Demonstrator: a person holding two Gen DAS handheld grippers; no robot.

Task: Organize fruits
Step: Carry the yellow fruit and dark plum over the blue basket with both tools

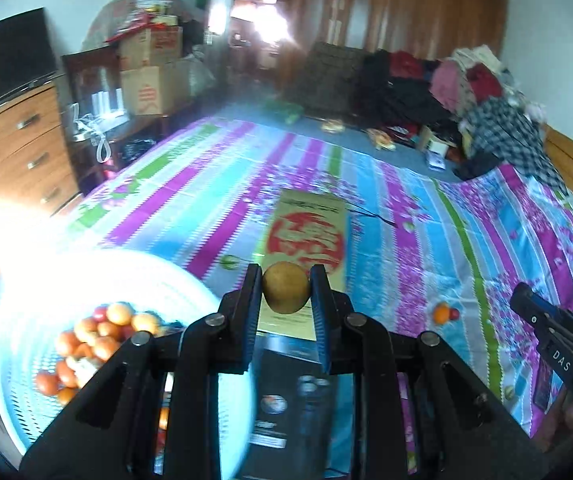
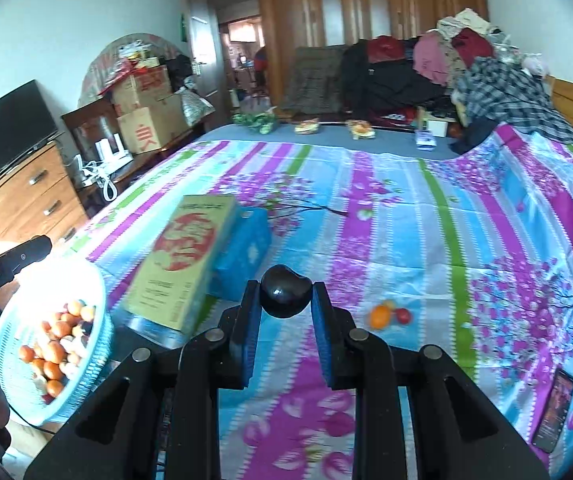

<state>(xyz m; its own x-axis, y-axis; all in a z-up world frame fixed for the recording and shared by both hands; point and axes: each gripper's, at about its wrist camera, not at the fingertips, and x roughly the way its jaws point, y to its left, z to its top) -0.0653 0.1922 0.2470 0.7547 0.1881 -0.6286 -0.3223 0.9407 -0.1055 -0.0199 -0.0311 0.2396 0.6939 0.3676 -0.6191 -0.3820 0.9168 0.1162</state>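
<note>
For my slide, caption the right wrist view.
Right tongs grip a dark fruit above the bedspread.

Glare washes out the rim of the basket [image 1: 190,280] to the left of your left gripper [image 1: 286,294]; its near wall is hidden behind the gripper body. The dark box [image 1: 286,400] under the left gripper's fingers is blurred, its print illegible, and partly covered by the linkage. Your right gripper [image 1: 554,340] is cut off by the frame edge. The small red fruit [image 2: 402,315] ahead of the right gripper's fingers is too small to identify. The phone [image 2: 554,416] shows an unreadable screen.
</note>
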